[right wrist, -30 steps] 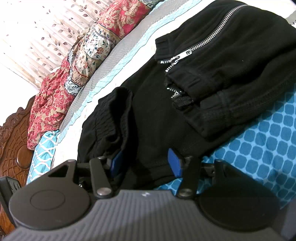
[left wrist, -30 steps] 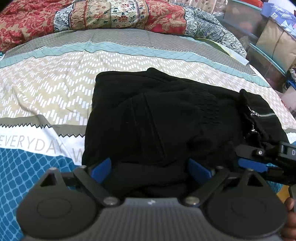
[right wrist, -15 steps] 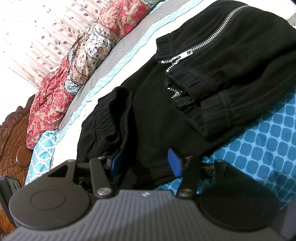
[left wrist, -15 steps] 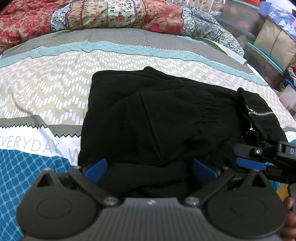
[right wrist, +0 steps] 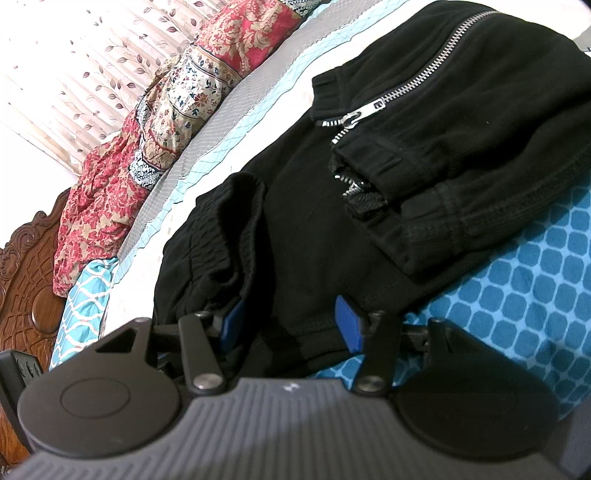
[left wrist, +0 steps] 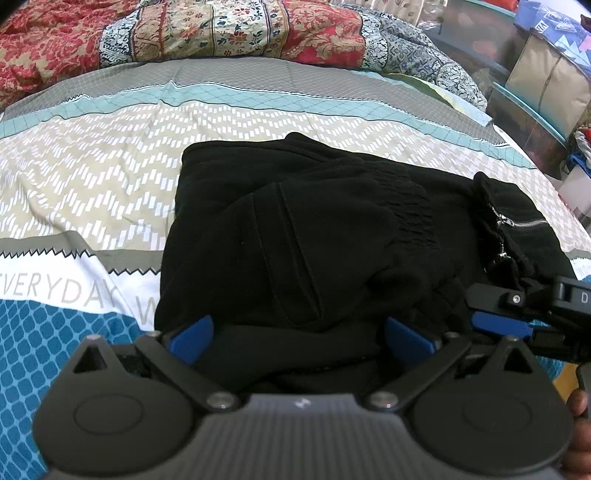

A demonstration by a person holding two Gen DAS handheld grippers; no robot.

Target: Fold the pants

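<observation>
Both grippers are sitting at the black pants' [left wrist: 295, 236] near edge on the bedsheet [left wrist: 92, 177]. Left gripper [left wrist: 299, 334] and right gripper [right wrist: 290, 319] are holding fingers apart, fabric lying between them unclamped.

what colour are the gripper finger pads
Blue pads on black linkages, clearest in the left wrist view.

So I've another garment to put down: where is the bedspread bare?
Bare bedspread lies left of the black pants, and beyond them up to the floral quilt. It is crowded on the right, by the zippered black garment.
</observation>
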